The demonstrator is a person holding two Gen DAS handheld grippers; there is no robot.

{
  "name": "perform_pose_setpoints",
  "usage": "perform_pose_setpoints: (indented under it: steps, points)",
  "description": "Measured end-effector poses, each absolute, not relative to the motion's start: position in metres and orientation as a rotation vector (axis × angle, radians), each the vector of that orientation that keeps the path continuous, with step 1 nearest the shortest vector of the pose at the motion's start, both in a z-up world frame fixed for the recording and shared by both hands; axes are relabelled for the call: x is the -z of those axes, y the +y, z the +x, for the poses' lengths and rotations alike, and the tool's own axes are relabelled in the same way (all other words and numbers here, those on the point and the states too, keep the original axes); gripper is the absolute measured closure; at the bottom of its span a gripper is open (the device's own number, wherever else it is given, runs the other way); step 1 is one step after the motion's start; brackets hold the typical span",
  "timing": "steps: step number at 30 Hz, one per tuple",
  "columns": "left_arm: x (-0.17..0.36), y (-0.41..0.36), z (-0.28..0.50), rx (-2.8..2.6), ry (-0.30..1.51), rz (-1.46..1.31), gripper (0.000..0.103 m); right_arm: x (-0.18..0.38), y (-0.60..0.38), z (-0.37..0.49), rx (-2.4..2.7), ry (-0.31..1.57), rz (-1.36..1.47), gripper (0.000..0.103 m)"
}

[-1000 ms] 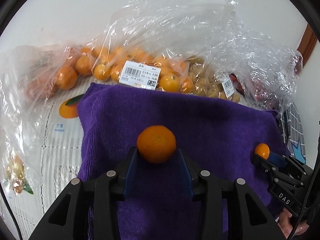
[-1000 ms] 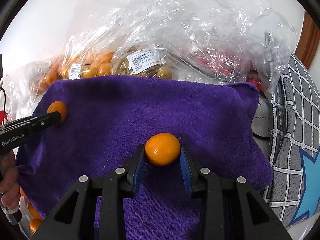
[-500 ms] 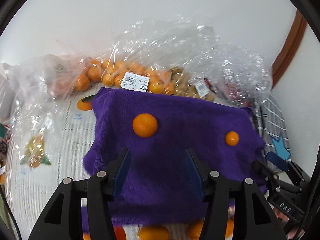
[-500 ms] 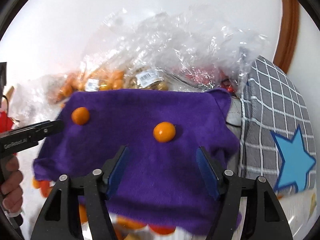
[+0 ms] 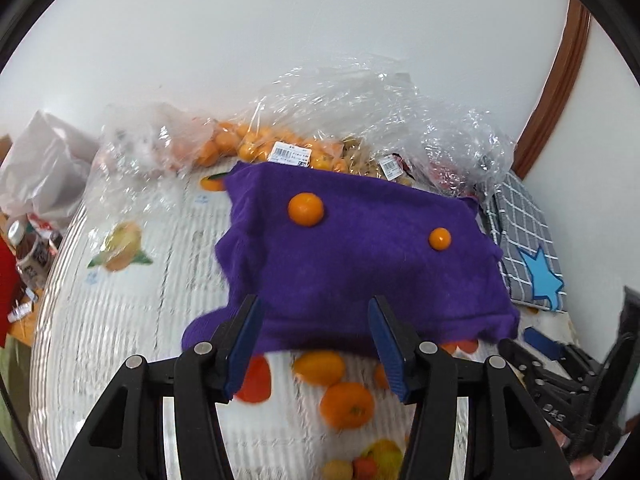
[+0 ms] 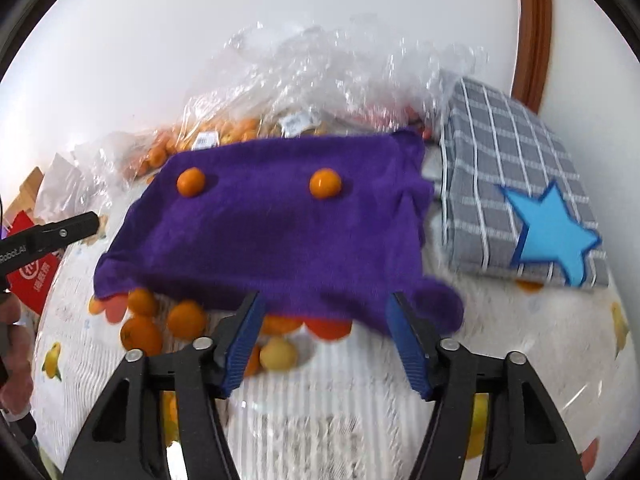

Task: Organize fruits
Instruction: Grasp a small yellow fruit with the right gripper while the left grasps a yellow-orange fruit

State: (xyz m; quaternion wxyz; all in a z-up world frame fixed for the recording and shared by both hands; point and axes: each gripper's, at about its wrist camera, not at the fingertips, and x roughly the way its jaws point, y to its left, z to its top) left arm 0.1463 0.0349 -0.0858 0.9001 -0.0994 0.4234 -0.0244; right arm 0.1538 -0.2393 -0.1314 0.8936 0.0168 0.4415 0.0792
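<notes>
Two small oranges lie apart on a purple towel: the left orange and the right orange. The right wrist view shows the same towel with the left orange and the right orange. My left gripper is open and empty, pulled back over the towel's near edge. My right gripper is open and empty, also near the towel's front edge. Several loose oranges lie in front of the towel, and also show in the right wrist view.
Clear plastic bags of oranges and other fruit lie behind the towel against the white wall. A grey checked cloth with a blue star lies to the right. A bottle and red packaging stand at the left.
Both grippers opened and let go of their oranges on the towel, then drew back toward me. The loose oranges in front of the towel came into view.
</notes>
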Motion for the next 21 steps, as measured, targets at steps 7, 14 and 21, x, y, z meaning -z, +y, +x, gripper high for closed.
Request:
perform_pose_setpoints:
  steps: [7, 14, 21]
  points:
    - [0.11, 0.058, 0.111, 0.053, 0.883, -0.22, 0.051, 0.163, -0.223, 0.122, -0.219, 0.911, -0.035, 0.063]
    - [0.138, 0.072, 0.093, 0.033, 0.93, -0.241, 0.051, 0.19, -0.21, 0.118, -0.234, 0.933, -0.054, 0.073]
    - [0.139, 0.072, 0.094, 0.059, 0.932, -0.263, 0.051, 0.188, -0.209, 0.135, -0.248, 0.933, -0.025, 0.072]
